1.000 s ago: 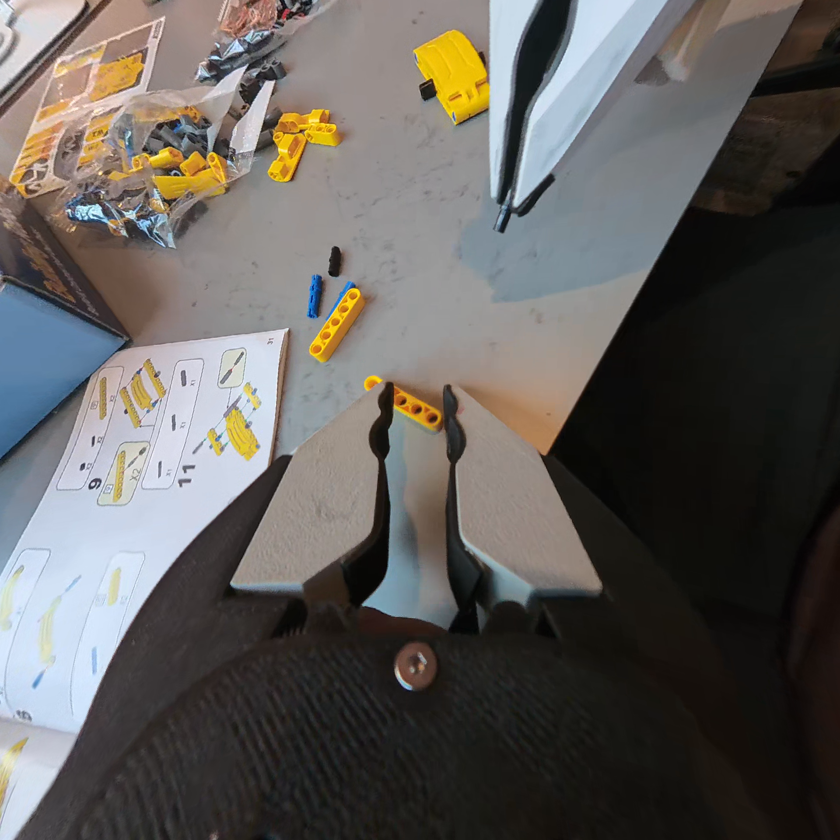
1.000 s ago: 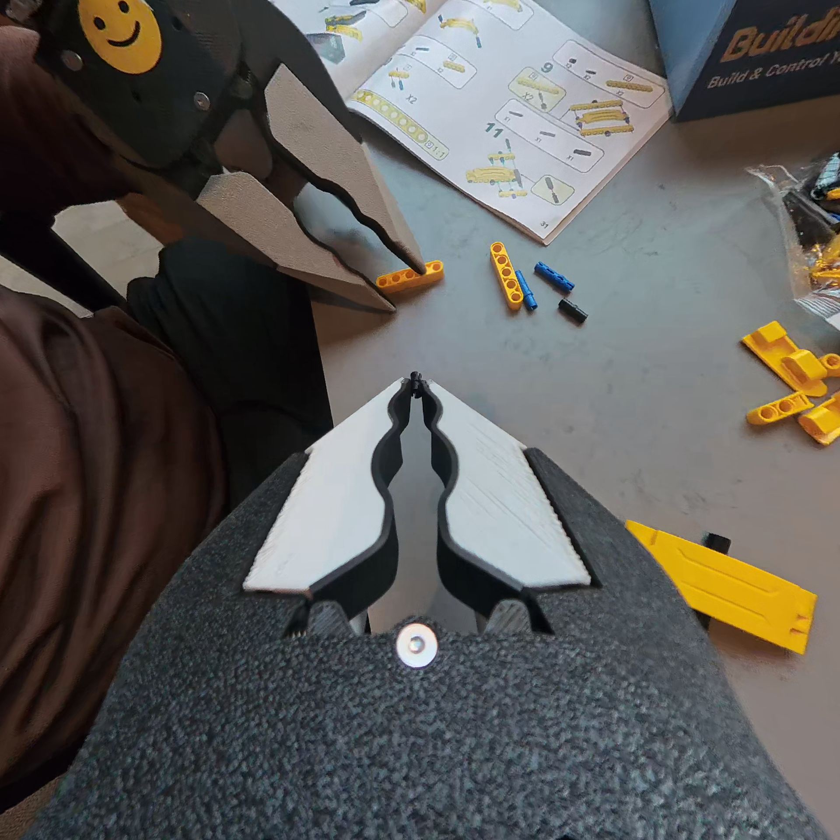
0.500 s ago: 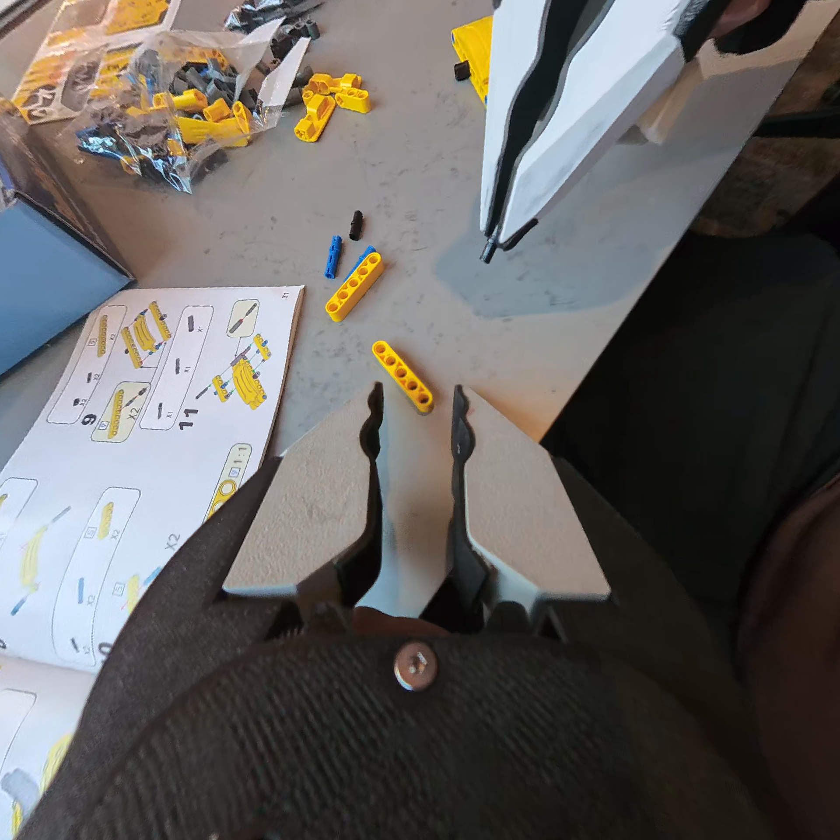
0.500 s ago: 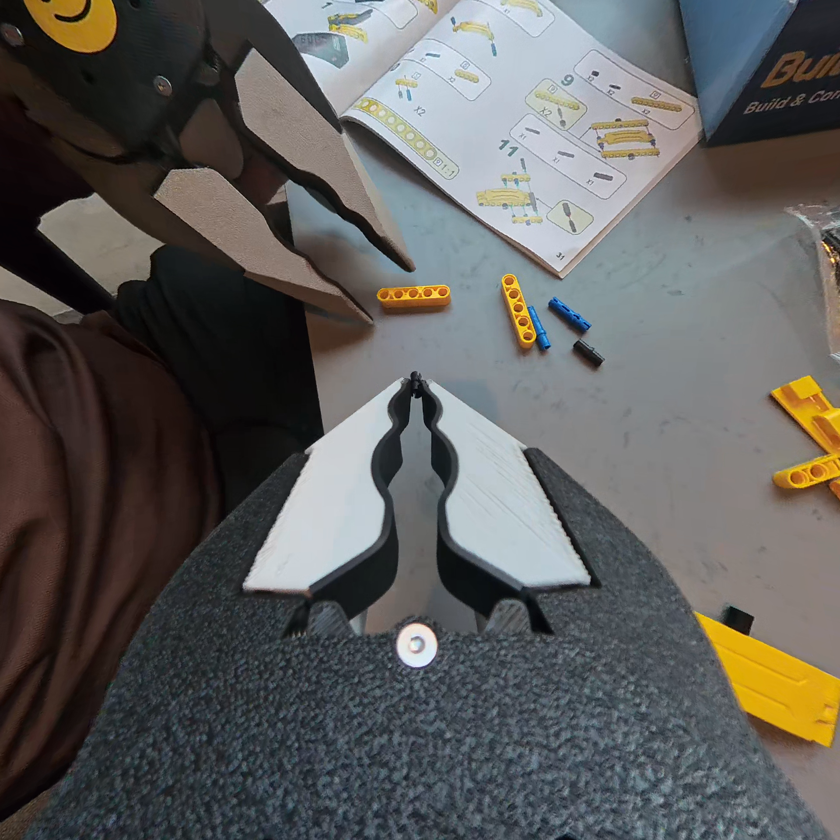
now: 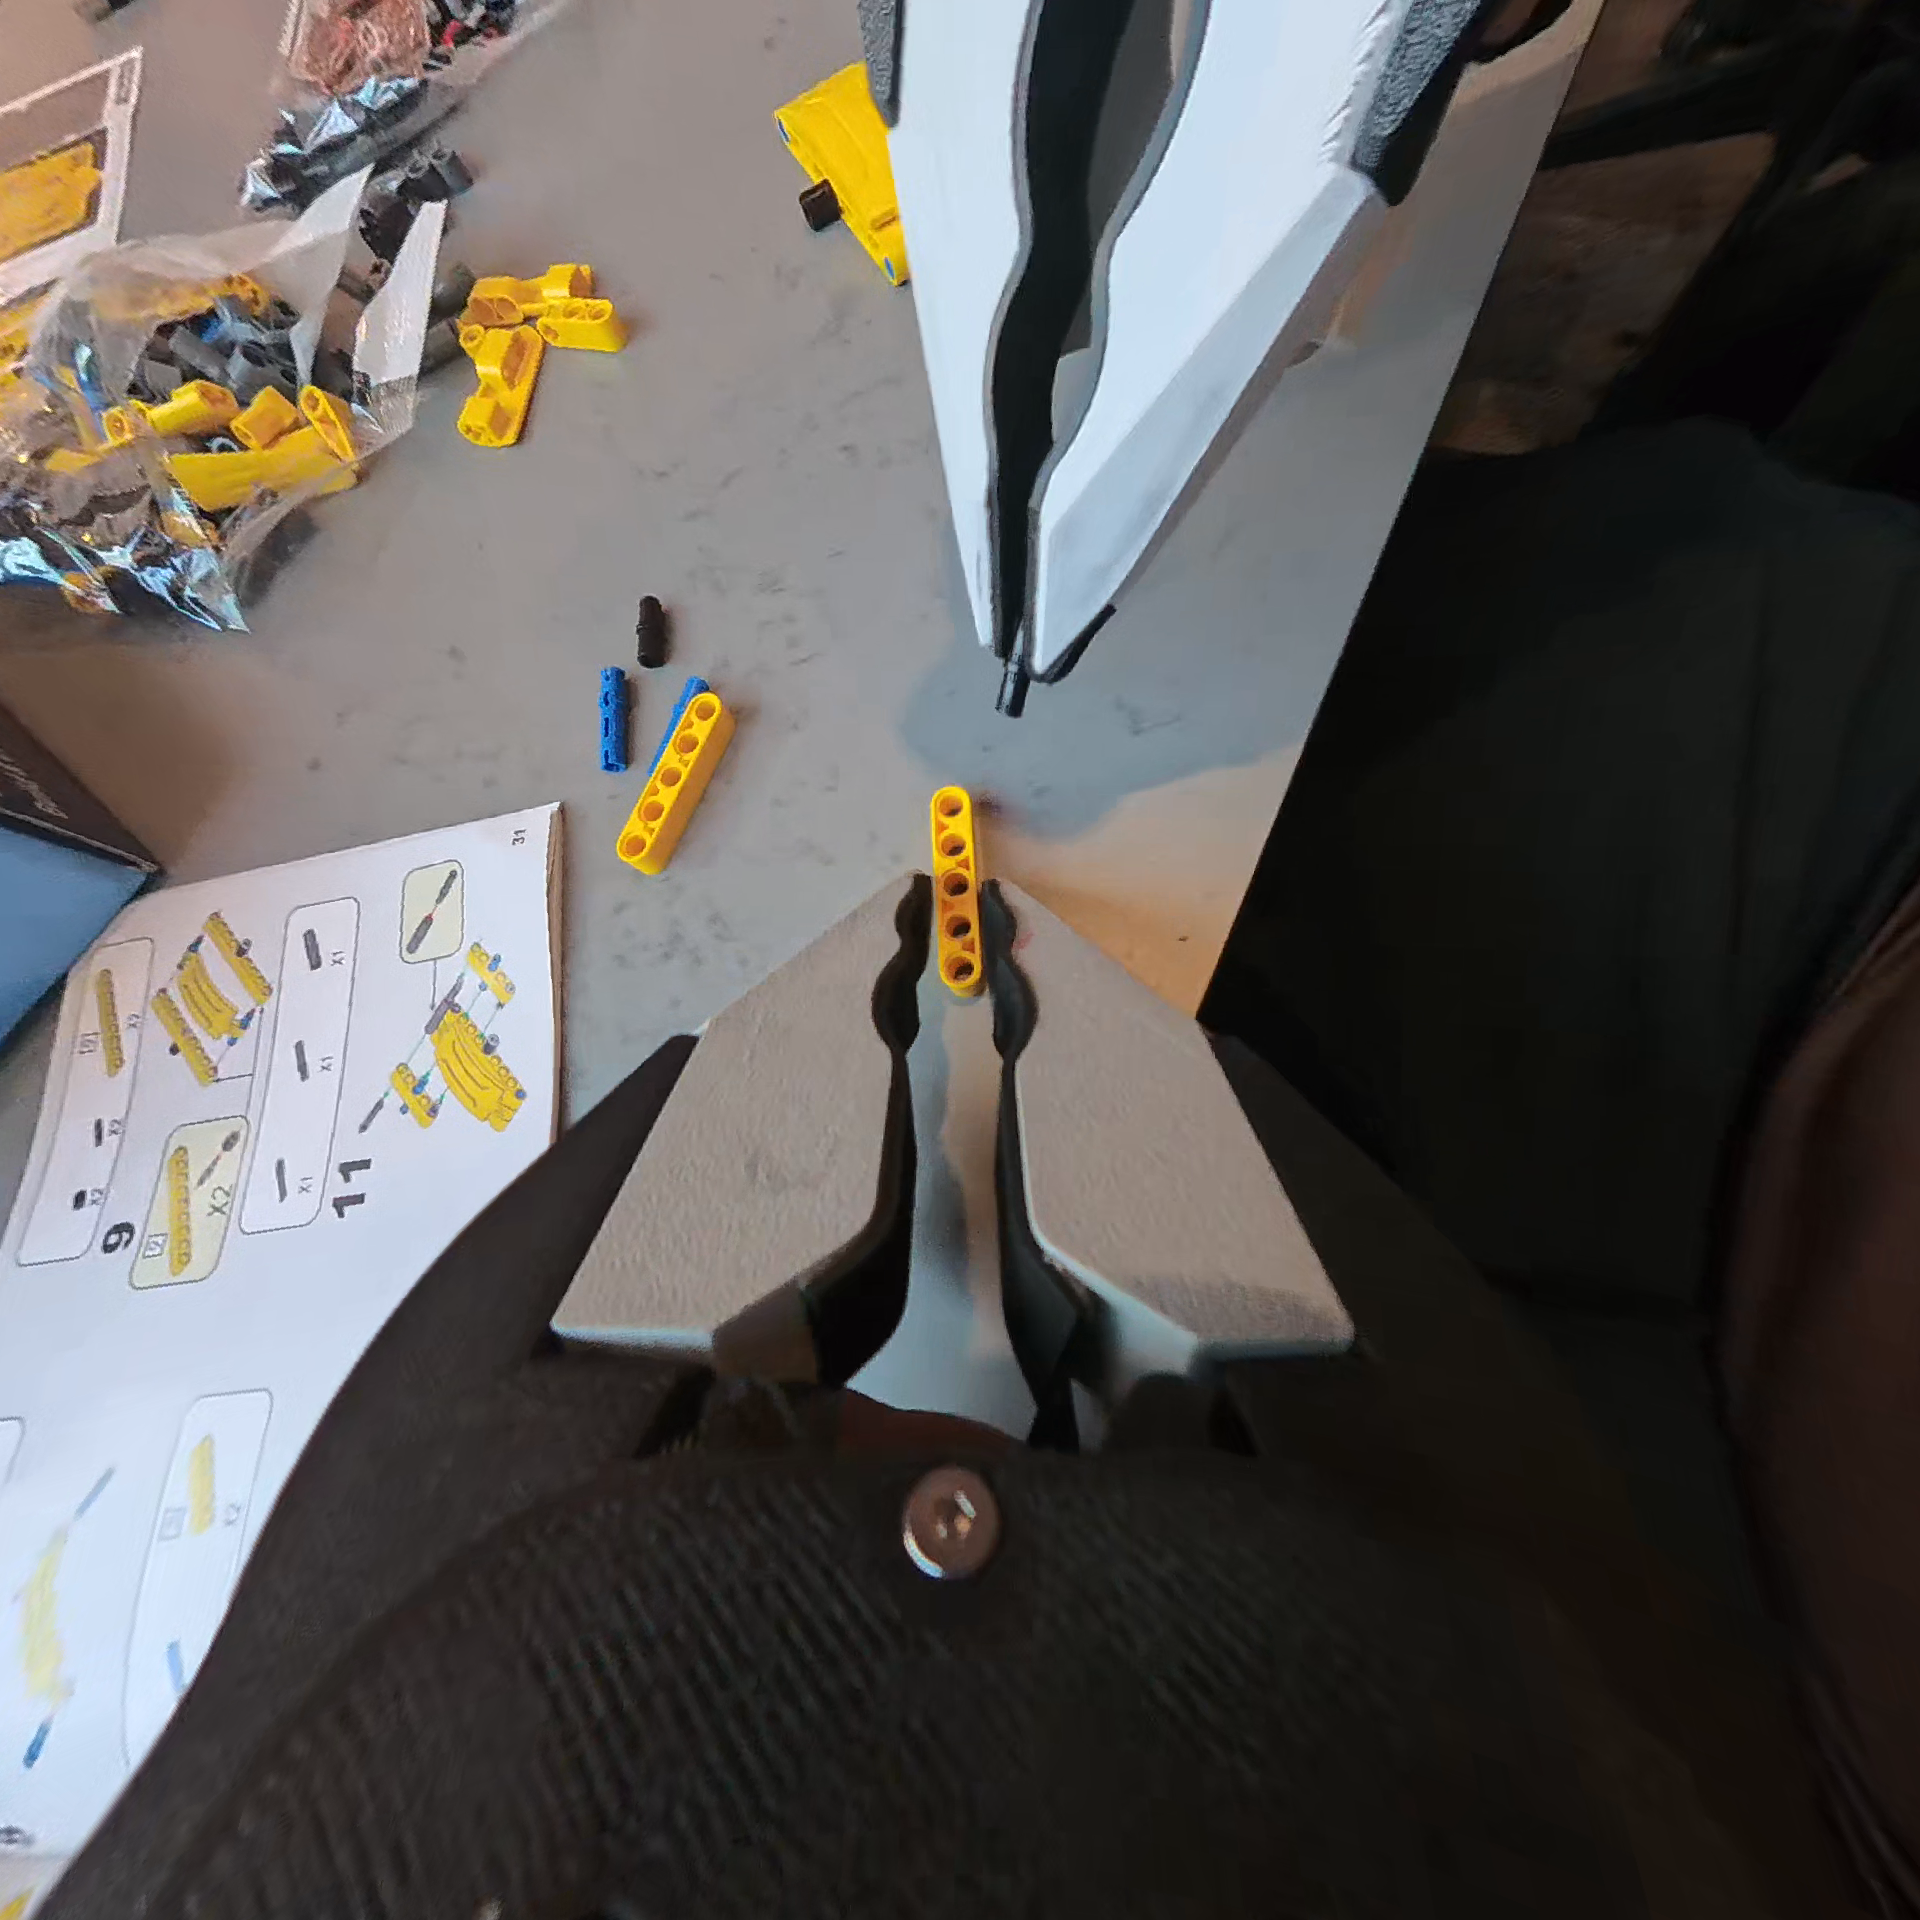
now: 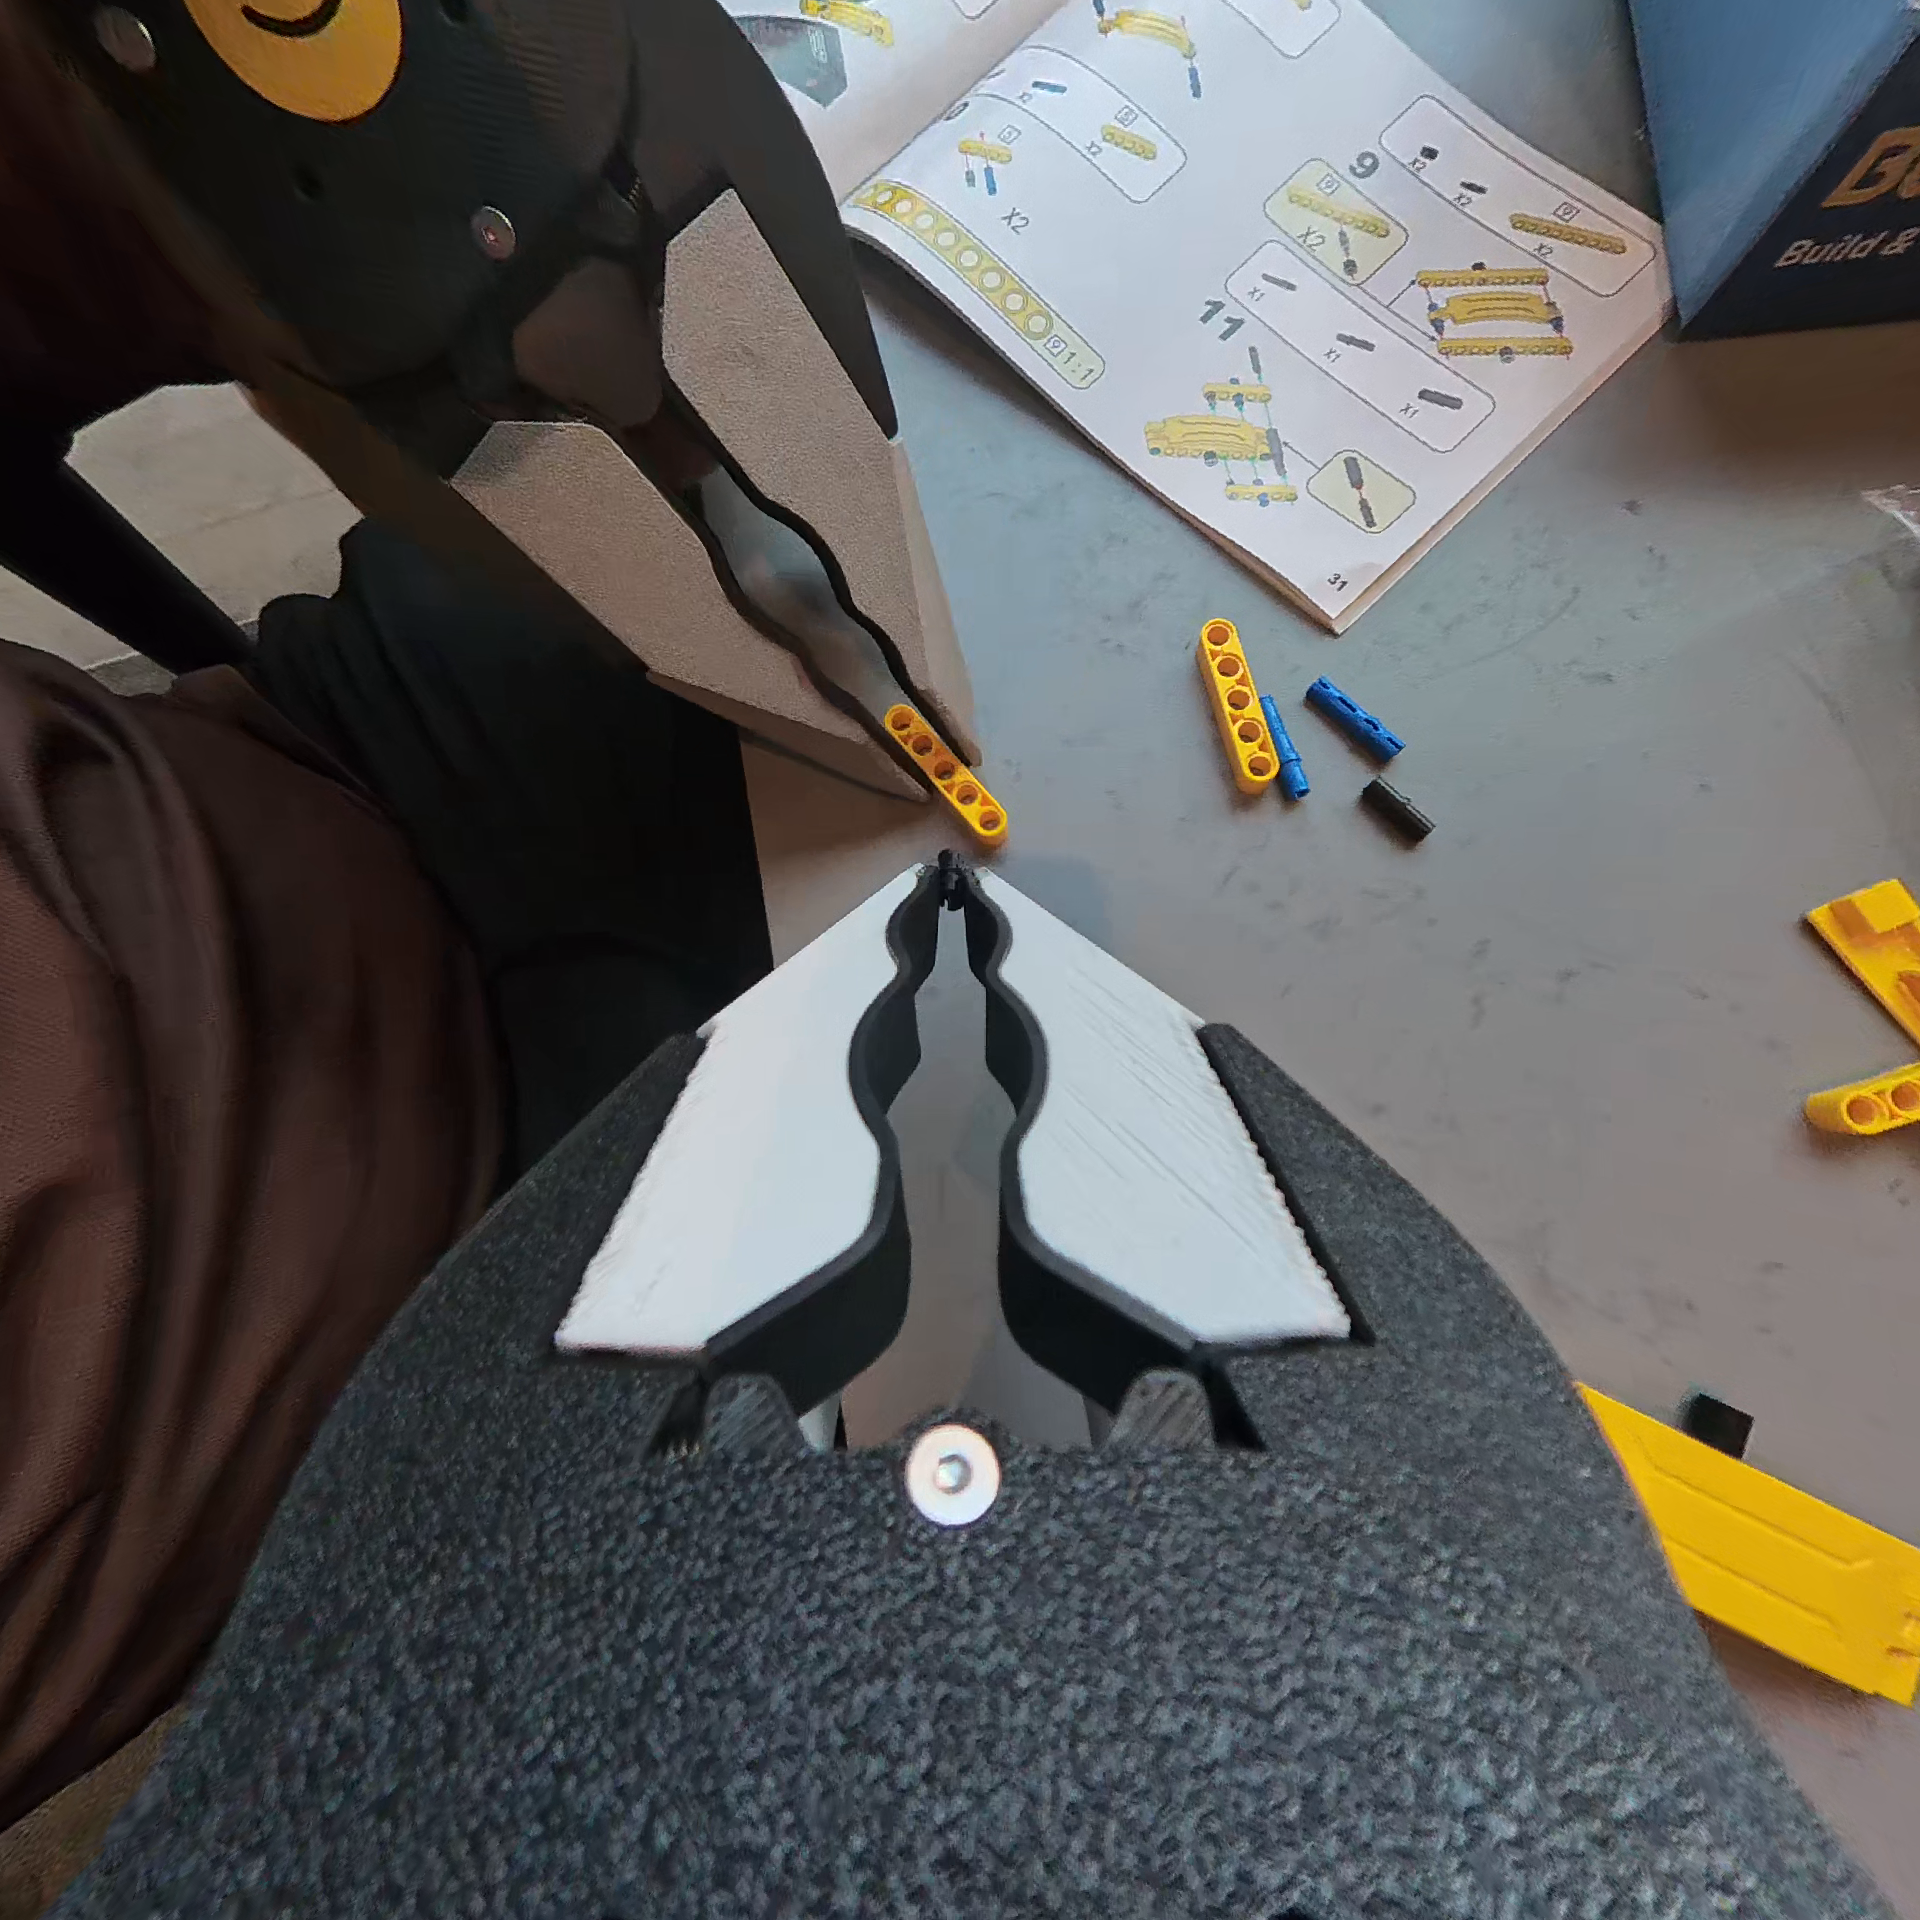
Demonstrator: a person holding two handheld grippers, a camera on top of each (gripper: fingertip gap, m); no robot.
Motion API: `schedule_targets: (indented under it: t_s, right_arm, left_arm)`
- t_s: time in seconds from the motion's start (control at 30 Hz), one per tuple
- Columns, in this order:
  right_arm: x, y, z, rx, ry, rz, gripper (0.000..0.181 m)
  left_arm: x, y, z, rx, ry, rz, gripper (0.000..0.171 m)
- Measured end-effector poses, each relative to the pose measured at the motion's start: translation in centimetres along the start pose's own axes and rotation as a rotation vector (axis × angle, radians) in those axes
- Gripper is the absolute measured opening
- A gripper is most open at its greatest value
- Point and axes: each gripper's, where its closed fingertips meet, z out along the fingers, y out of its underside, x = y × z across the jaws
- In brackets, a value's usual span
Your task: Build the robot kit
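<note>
My left gripper point(image 5: 954, 888) is shut on a short yellow beam with several holes point(image 5: 956, 894), which lies along its fingers just over the grey table point(image 5: 790, 499), near the table's edge. It also shows in the right wrist view point(image 6: 935, 769) with the beam point(image 6: 951, 779) between its tips. My right gripper point(image 6: 948, 878) is shut on a small black pin point(image 6: 948, 864). The pin sticks out of its tips a short way beyond the beam's free end. In the left wrist view the right gripper point(image 5: 1013, 665) hangs point-down with the pin point(image 5: 1010, 694) above the beam.
A second yellow beam point(image 5: 675, 784), two blue pins point(image 5: 613, 732) and a black pin point(image 5: 649, 631) lie to the left. An open instruction booklet point(image 5: 260, 1091), a blue box point(image 6: 1787, 156), a bag of parts point(image 5: 187, 416) and a yellow panel point(image 6: 1787, 1558) lie around. The table edge point(image 5: 1299, 831) is close. Some 4 cm of space lies between my two pairs of fingers.
My left gripper moved forward over the yellow beam and closed on it. The beam turned in line with the fingers. My right gripper, still holding the black pin, has come closer to the beam.
</note>
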Motion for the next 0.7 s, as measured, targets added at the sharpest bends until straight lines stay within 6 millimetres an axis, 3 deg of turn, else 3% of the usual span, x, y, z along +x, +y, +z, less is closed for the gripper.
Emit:
schedule_targets:
  t_s: [0.2,0.33,0.43,0.7]
  right_arm:
    - [0.1,0.0,0.5,-0.03,-0.002,-0.007,0.004]
    - [0.0,-0.1,0.8,-0.043,-0.001,-0.013,0.004]
    - [-0.6,-0.9,0.7,-0.01,-0.044,0.015,0.004]
    - [-1.0,-2.2,0.1,0.082,-0.154,0.156,0.004]
  left_arm:
    - [-0.2,0.1,-0.2,0.01,-0.008,0.009,0.008]
    - [-0.4,-0.3,-0.5,0.015,-0.018,-0.002,0.025]
    - [0.3,-1.6,-0.8,0.088,-0.036,0.069,0.014]
    - [0.0,-3.8,-1.5,0.208,-0.27,0.278,0.004]
